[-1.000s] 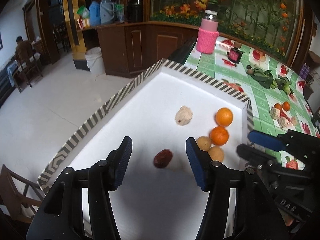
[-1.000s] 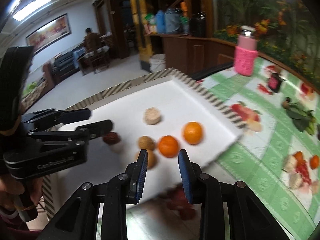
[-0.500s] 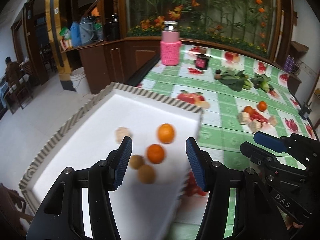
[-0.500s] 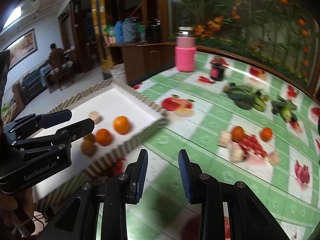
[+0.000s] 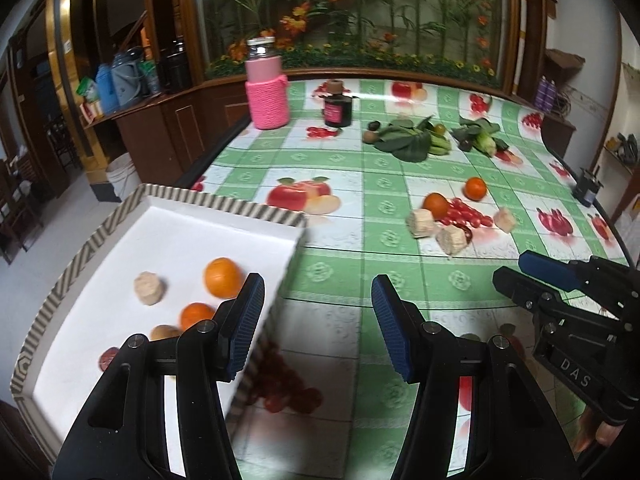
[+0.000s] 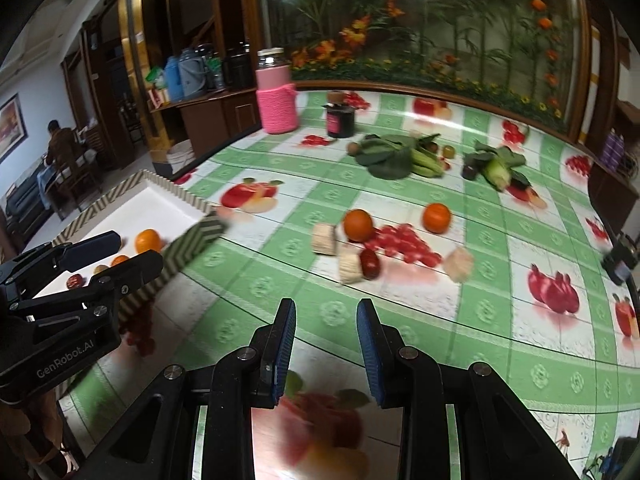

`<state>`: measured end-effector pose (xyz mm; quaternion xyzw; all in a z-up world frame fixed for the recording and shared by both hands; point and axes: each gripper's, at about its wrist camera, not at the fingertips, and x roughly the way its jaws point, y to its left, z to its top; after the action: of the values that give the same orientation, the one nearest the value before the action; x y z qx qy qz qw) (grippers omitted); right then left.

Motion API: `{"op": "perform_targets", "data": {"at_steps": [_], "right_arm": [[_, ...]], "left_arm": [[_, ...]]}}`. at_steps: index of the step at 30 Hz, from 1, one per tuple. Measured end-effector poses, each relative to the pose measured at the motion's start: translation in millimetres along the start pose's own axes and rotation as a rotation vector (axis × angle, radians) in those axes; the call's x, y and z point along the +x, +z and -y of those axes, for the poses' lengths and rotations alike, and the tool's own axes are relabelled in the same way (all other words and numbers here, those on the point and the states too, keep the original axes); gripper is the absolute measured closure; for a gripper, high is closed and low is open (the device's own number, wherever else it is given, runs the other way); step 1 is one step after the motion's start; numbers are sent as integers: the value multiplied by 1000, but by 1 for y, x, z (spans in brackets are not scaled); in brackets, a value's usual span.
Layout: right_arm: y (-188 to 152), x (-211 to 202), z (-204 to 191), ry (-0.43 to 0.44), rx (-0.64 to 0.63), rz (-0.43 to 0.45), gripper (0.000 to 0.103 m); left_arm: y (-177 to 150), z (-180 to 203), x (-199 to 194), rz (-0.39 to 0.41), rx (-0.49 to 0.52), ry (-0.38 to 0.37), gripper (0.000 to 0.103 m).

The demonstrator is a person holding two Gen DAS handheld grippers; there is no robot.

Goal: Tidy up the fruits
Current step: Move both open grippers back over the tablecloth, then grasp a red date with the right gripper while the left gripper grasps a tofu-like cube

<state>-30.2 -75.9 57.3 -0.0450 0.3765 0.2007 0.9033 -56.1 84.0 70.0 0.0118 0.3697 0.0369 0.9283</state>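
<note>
A white tray with a striped rim lies at the table's left end. It holds two oranges, a beige chunk, a brown fruit and a dark red date. Farther right on the green tablecloth lie two more oranges, several beige chunks and a red date. My left gripper hangs open over the tray's right edge, nothing between its fingers. My right gripper stands open with a narrower gap above the cloth, short of the loose fruit, and holds nothing.
A jar in a pink knitted sleeve and a small dark jar stand at the back. Leafy greens, green bananas and corn lie behind the loose fruit. The table ends left of the tray, with floor below. A small dark box sits at the right edge.
Both grippers have swung right, from over the tray towards the open tablecloth and the loose fruit. The jaw gaps look the same, and nothing was picked up.
</note>
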Motion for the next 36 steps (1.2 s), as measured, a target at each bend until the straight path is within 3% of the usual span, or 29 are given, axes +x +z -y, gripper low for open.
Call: {"op": "perform_targets", "data": {"at_steps": [10, 16, 27, 36], "right_arm": [[-8, 4, 51, -48, 71, -34, 72], [-2, 20, 68, 47, 106, -62, 72], [24, 65, 54, 42, -24, -164, 72], [33, 89, 47, 76, -82, -187, 72]], "left_arm": [[5, 23, 25, -76, 10, -103, 47], [11, 32, 41, -114, 14, -124, 47], [25, 33, 61, -138, -4, -124, 47], [33, 37, 78, -165, -6, -127, 47]]}}
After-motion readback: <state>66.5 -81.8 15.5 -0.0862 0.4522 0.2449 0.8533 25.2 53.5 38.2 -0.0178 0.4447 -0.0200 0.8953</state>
